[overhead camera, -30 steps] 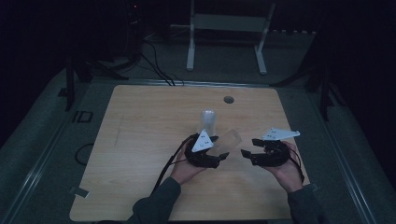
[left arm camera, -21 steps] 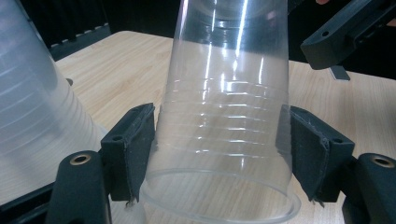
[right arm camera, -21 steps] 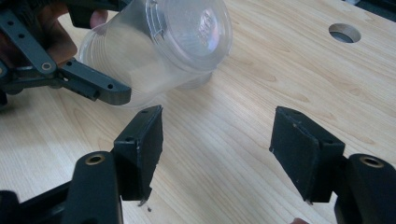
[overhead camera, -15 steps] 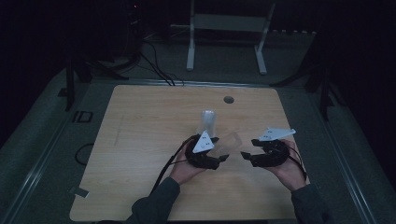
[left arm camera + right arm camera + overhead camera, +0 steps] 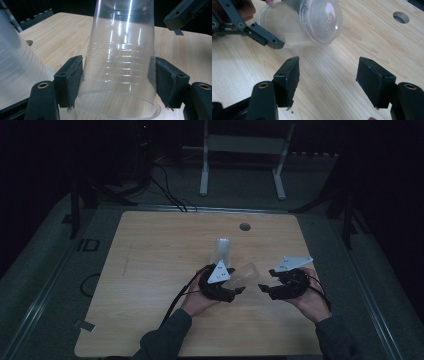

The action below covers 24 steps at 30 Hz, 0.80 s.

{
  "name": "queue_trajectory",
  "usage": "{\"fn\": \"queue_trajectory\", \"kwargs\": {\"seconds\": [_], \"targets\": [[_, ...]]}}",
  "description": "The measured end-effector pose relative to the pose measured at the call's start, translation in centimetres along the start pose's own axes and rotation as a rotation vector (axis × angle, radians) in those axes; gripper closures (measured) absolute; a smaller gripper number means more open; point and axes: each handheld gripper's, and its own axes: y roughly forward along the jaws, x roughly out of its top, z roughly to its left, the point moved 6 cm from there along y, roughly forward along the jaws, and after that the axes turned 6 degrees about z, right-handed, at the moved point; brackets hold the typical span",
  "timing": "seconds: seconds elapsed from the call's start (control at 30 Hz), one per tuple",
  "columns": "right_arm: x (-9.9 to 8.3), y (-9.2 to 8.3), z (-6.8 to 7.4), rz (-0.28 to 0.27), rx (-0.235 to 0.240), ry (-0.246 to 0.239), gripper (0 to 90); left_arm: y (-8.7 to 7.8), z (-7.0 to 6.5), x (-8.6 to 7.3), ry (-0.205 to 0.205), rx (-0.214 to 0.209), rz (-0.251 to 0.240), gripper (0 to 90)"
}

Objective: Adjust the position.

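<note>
**Clear cup held on its side, base toward the right gripper**

The clear cup lies tilted nearly level just above the table, its long axis running from the left gripper, whose pads clamp its wall near the rim, toward the right gripper. That gripper is just beside the cup's base, jaws wide apart and holding nothing. A cup stack stands upright just behind the cup.
</note>
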Motion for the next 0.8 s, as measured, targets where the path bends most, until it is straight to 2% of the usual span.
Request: {"fn": "queue_trajectory", "kwargs": {"seconds": [0.67,0.8], "targets": [[0.21,-0.33,0.26,0.06,0.012,-0.067,34.6,0.19,-0.28,-0.3,0.023,-0.028,0.034,29.3],[0.22,-0.28,0.35,0.09,0.008,-0.097,34.6,0.22,-0.29,-0.39,0.032,-0.03,0.041,29.3]]}}
